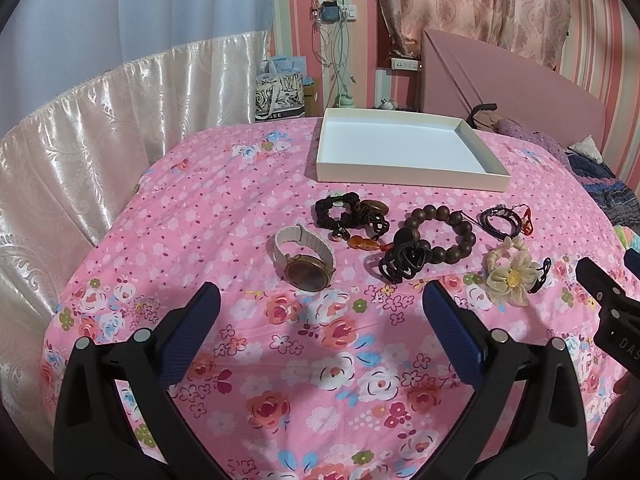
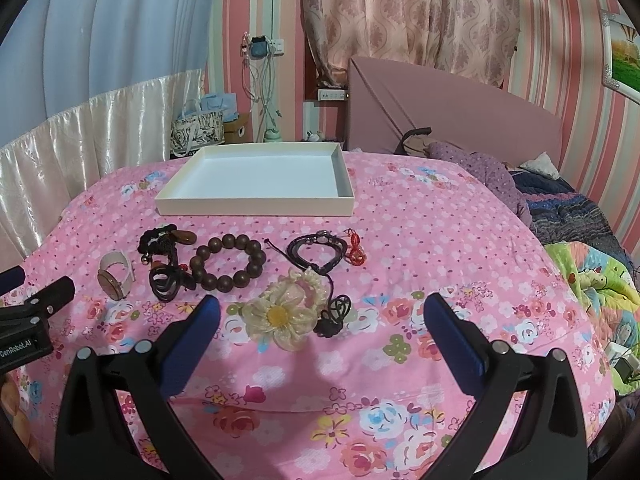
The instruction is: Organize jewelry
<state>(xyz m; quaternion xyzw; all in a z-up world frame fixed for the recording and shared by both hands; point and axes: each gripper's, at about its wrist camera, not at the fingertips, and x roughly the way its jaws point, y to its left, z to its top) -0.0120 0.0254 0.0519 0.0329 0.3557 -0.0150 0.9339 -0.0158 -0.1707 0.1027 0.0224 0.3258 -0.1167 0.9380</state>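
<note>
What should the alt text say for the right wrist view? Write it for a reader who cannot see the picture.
The open right gripper hovers above a pink floral bedspread, pointing at a cream flower scrunchie. Behind it lie a wooden bead bracelet, a watch and dark cords, with an empty white tray beyond.

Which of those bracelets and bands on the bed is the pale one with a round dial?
The watch, at the left end of the row. Its strap is cream and it carries a round dark face; the wooden bead bracelet and the others have no dial.
</note>
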